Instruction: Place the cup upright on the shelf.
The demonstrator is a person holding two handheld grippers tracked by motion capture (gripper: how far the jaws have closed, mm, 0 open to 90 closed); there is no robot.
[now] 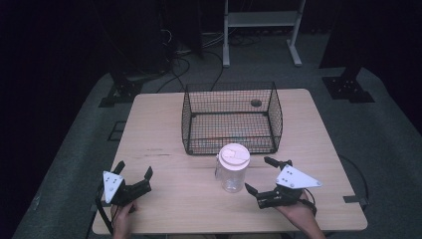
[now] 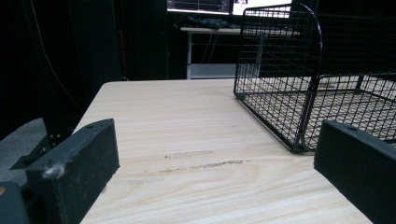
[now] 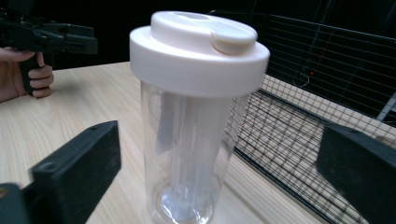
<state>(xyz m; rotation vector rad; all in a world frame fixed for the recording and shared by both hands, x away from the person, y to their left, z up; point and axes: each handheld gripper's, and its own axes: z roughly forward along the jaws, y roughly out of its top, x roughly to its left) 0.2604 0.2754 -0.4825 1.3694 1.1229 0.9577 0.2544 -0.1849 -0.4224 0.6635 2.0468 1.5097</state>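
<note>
Two grippers, both w/ jaws wide & empty: right gripper (image 1: 262,175) just beside upright clear plastic jar w/ cream lid (image 1: 232,167), black wire basket (image 1: 232,118) close behind it, left gripper (image 1: 134,173) well apart on wooden table (image 1: 164,199).

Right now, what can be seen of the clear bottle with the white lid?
The bottle is a clear plastic cylinder with a wide white screw lid bearing a closed flip tab. It stands upright on the wooden table, just before the wire basket, between the open jaws of the right gripper, apparently untouched. A pale insert shows inside.
</note>
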